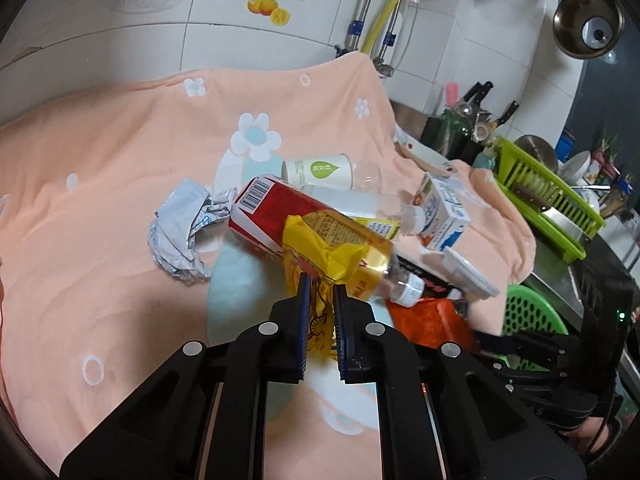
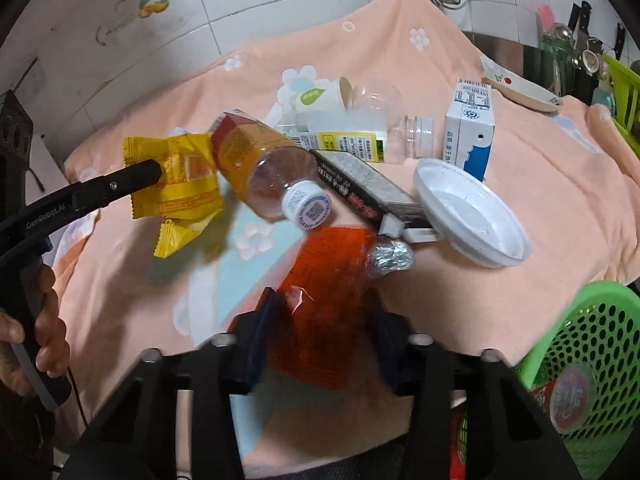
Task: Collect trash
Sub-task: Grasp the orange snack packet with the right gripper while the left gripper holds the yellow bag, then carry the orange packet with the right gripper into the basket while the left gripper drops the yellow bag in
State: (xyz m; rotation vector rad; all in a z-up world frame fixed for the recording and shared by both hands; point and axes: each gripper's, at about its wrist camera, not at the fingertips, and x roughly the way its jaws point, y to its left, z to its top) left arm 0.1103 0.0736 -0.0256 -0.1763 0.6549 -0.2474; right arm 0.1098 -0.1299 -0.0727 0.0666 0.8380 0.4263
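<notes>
My left gripper [image 1: 322,286] is shut on a yellow snack wrapper [image 1: 320,248]. In the right wrist view the yellow wrapper [image 2: 176,176] hangs lifted off the peach cloth [image 2: 120,300], pinched at the left gripper's tip [image 2: 154,170]. My right gripper [image 2: 324,308] has both pads against an orange-red plastic wrapper [image 2: 328,276] that fills the gap between them, low over the cloth; the picture is blurred there. A bottle with an amber label and white cap [image 2: 272,172] lies just beyond both wrappers.
The pile holds a red carton [image 1: 260,208], crumpled foil [image 1: 180,232], a paper cup [image 1: 316,168], a black box [image 2: 360,188], a white lid [image 2: 472,216] and a milk carton [image 2: 468,128]. A green basket [image 2: 592,360] stands at the cloth's right edge. A hand [image 2: 44,320] holds the left gripper.
</notes>
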